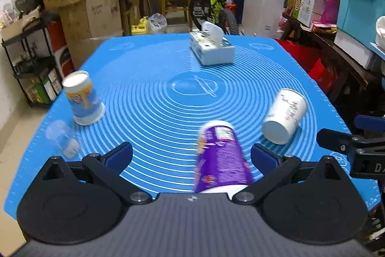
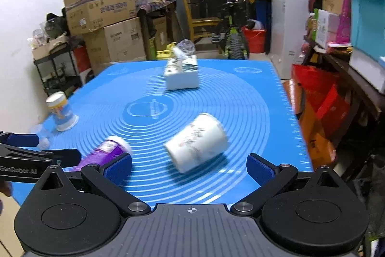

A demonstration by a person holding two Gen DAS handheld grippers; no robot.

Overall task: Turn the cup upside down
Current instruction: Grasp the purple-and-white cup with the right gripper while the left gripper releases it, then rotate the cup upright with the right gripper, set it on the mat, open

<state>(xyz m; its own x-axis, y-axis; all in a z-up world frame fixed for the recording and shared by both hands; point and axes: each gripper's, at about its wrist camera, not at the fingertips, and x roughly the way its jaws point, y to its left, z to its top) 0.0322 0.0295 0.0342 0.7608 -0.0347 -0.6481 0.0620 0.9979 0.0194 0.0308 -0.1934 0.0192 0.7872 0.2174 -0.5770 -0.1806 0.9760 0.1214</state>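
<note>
Lying sideways: two cups (image 1: 221, 155) (image 1: 285, 116); one upended cup (image 1: 83, 98); one tissue box (image 1: 211, 48).

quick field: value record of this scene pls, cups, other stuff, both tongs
surface: blue mat with ring markings
purple cup: on its side, lying between the open left tongs, not gripped
white cup: on its side, in front of the right tongs, not gripped
blue-and-yellow cup: upside down near the mat's left edge
clear cup: at the left edge, blurred, pose unclear
tissue box: at the far side
left tongs: open
right tongs: open
</note>
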